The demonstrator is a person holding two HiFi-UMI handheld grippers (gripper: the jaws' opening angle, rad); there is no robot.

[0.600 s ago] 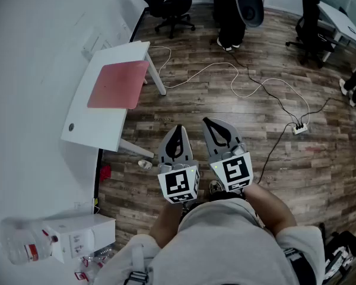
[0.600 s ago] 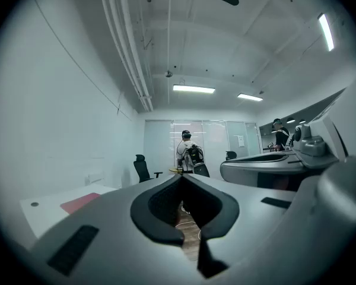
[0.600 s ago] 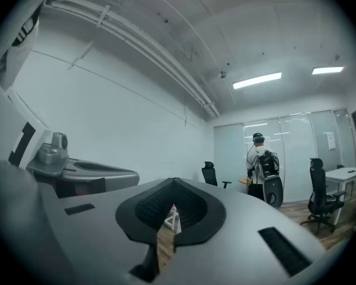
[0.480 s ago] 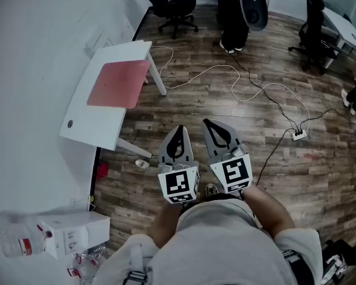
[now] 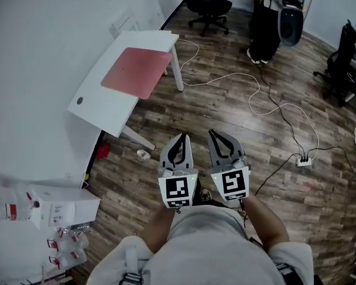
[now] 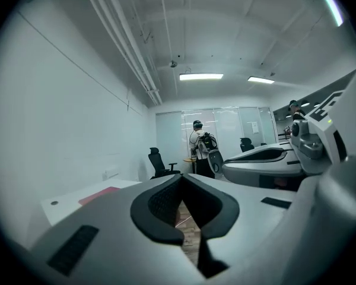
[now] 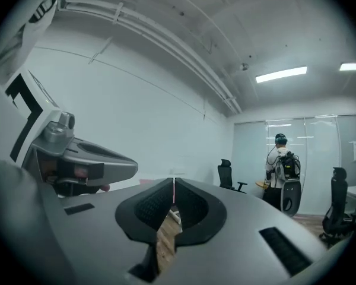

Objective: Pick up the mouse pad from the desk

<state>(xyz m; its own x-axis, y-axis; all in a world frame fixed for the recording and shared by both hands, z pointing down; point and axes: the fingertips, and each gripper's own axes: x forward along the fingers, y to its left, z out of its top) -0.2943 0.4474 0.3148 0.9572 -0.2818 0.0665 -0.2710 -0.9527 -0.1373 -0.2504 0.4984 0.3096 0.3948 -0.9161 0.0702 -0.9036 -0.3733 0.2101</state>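
A pink mouse pad [image 5: 137, 71] lies flat on a small white desk [image 5: 101, 110] against the left wall, far ahead of me. In the left gripper view the mouse pad [image 6: 99, 194] shows as a thin pink strip on the desk [image 6: 62, 200]. My left gripper [image 5: 182, 138] and right gripper [image 5: 215, 134] are held side by side over the wood floor, close to my body, well short of the desk. Both are shut with nothing between the jaws. The left gripper [image 6: 181, 180] and right gripper [image 7: 174, 183] point level into the room.
A white cable [image 5: 267, 94] runs across the floor to a power strip [image 5: 303, 160]. Black office chairs [image 5: 209, 5] stand at the back. A person [image 5: 264, 22] with a backpack stands far ahead. White boxes and a bottle [image 5: 41, 209] sit at lower left.
The head view has shifted: the desk and mouse pad now sit further right and the grippers lower in the picture. Both grippers stay shut and side by side.
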